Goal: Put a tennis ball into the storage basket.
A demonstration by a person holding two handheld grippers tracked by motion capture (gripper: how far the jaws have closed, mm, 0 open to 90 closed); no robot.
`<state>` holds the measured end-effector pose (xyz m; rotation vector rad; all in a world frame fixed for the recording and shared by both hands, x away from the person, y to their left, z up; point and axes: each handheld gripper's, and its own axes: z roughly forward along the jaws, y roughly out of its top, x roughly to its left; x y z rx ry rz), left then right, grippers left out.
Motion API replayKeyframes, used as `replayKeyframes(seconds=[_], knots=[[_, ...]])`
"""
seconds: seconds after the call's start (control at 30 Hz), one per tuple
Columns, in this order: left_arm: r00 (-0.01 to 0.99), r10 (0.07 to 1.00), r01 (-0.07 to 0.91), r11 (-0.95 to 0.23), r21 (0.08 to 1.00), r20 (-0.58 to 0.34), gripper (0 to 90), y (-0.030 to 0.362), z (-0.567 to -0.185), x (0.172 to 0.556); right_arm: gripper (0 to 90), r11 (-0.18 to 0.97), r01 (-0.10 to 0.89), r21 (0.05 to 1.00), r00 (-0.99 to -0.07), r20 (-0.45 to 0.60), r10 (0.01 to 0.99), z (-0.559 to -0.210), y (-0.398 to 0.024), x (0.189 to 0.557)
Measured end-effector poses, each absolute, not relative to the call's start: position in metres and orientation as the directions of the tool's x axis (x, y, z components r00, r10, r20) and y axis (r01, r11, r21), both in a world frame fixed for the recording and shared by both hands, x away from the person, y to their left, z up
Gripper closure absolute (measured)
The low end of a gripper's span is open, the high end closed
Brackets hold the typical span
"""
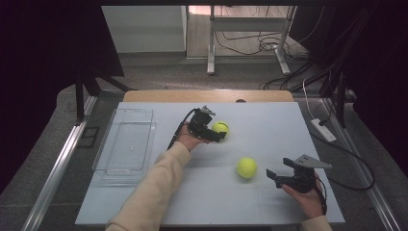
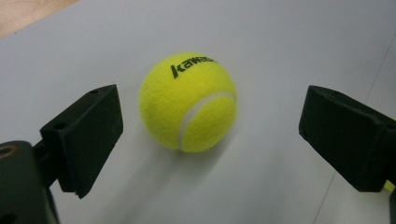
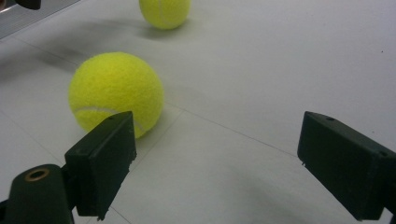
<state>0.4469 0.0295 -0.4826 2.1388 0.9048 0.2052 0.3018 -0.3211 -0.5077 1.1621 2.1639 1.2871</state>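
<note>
Table (image 1: 269,202): pale sheet w/ clear tray (image 1: 126,144) at its left side, nothing visible in it. Far ball (image 2: 187,101) sits on the sheet near centre, right of the tray; near ball (image 1: 247,167) lies closer to the person, well apart from it. Left gripper (image 2: 210,140): jaws spread wide, ball between but not touching either jaw. Right gripper (image 3: 215,172): released, jaws wide, near ball just off its left jaw. Likely risk: one jaw contacts first during closing, so the ball rolls out; an off-centre pinch on felt may squirt it fwd. Centre before clamping.
</note>
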Motion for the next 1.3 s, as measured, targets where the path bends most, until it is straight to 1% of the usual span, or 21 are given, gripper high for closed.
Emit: replayKeyframes(seconds=[1.3], knots=[[0.713, 0.687, 0.572, -0.455, 0.683, -0.140, 7.2, 0.009, -0.502, 0.467, 11.7, 0.243, 0.466, 0.851, -0.590, 0.094, 0.802, -0.508, -0.323, 0.303]])
